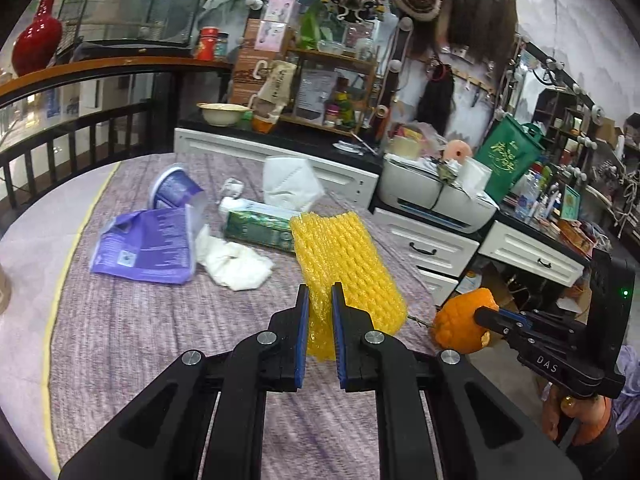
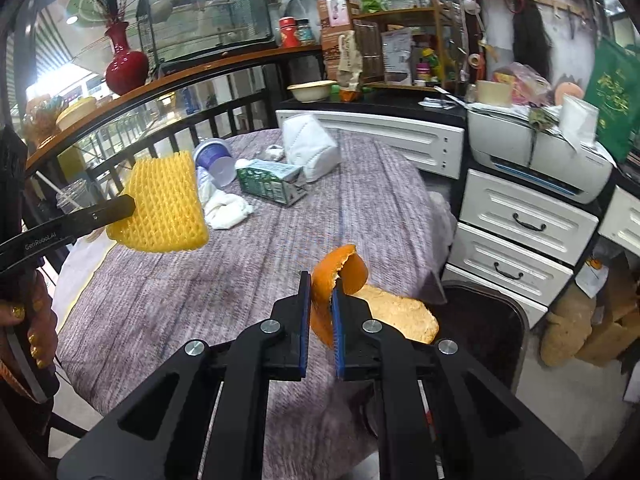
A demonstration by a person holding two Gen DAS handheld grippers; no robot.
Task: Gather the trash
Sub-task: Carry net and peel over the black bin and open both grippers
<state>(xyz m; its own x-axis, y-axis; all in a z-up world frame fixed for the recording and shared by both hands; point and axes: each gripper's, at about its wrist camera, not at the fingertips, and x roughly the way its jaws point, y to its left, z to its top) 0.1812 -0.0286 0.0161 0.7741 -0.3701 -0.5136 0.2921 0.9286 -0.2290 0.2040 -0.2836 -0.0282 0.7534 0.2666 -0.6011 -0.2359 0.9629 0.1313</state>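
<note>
Left claw [image 1: 320, 322]: clamped on the near edge of a yellow foam fruit-net sleeve [image 1: 340, 264], held clear above the table.
Right claw [image 2: 320, 312]: pinching a curled piece of orange peel [image 2: 338, 280], lifted off the cloth; seen from the left camera off to the right, past the table edge [image 1: 486, 318].
Sleeve's long axis: running away from the left claw, out over the tabletop; in the right view hanging at the left, above the table's left side [image 2: 162, 204].
Bin: dark, open-topped trash bin [image 2: 486, 328] on the floor beside the table's right edge, just right of and below the peel.
Key relation: right claw nearer the bin, peel almost over its rim; left claw well apart from it, across the table.
Likely next move: short shift right and release for the peel; long carry across for the sleeve.
Remaining trash on the grey-purple woven tablecloth [image 2: 240, 280]: flattened purple carton [image 1: 148, 246], purple paper cup [image 1: 174, 190] on its side, crumpled white tissue [image 1: 234, 262], green drink box [image 1: 260, 226], white face mask [image 1: 292, 184].
Progress: early, most litter not yet collected.
</note>
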